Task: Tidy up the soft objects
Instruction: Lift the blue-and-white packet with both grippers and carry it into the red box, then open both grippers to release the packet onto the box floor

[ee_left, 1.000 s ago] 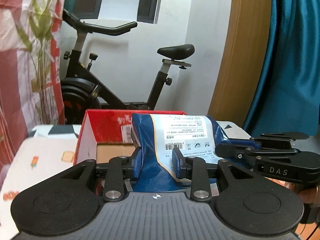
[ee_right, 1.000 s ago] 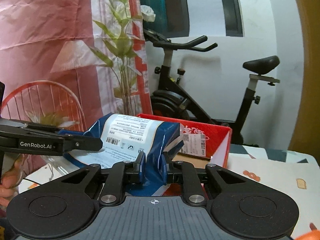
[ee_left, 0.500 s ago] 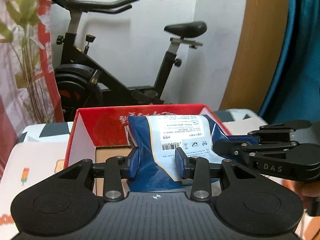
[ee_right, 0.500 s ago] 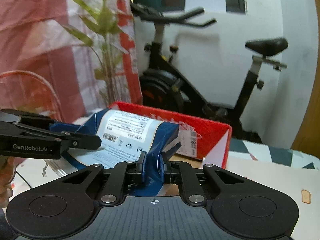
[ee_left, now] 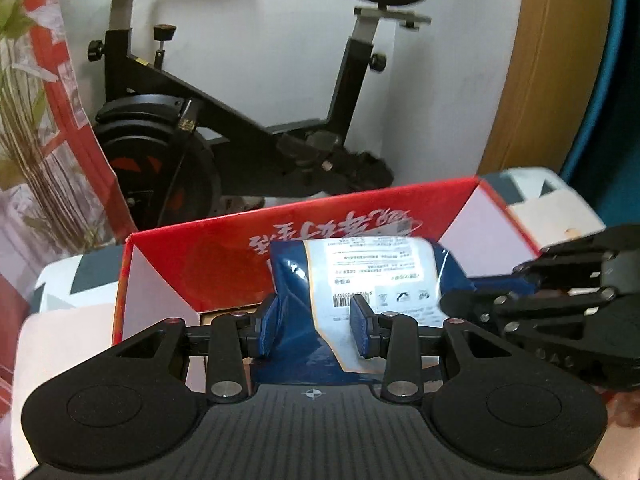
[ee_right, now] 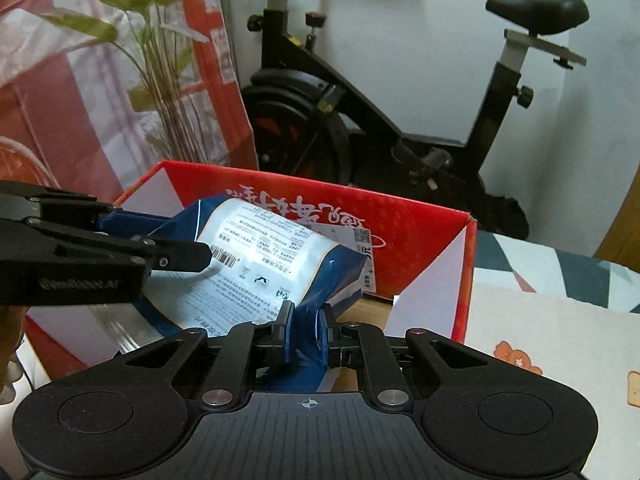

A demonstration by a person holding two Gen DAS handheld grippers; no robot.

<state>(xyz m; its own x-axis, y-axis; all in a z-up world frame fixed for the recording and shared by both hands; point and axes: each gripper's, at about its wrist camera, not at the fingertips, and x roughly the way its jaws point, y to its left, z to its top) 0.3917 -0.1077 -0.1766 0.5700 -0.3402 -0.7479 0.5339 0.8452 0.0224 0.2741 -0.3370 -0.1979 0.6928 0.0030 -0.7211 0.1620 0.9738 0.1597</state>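
White wall fills the background, with a black exercise bike (ee_left: 240, 120) standing against it, a potted plant (ee_right: 160, 60) in front of a red-and-white curtain to one side, and a teal curtain (ee_left: 616, 100) at the other edge. Below them a table covered by a patterned cloth (ee_right: 540, 320) carries an open red cardboard box (ee_left: 224, 256), set toward the cloth's far edge. Both grippers hold one soft blue-and-white packet (ee_left: 360, 276) above the box opening, its printed label facing up. From the left wrist view, the left gripper (ee_left: 316, 324) has its blue pads pressed into the packet's near end, the bag bulging between them. From the right wrist view, the right gripper (ee_right: 306, 328) pinches a narrow blue fold of the packet's other end, fingers nearly together. Each tool shows in the other's camera, reaching in from the side and touching the packet.
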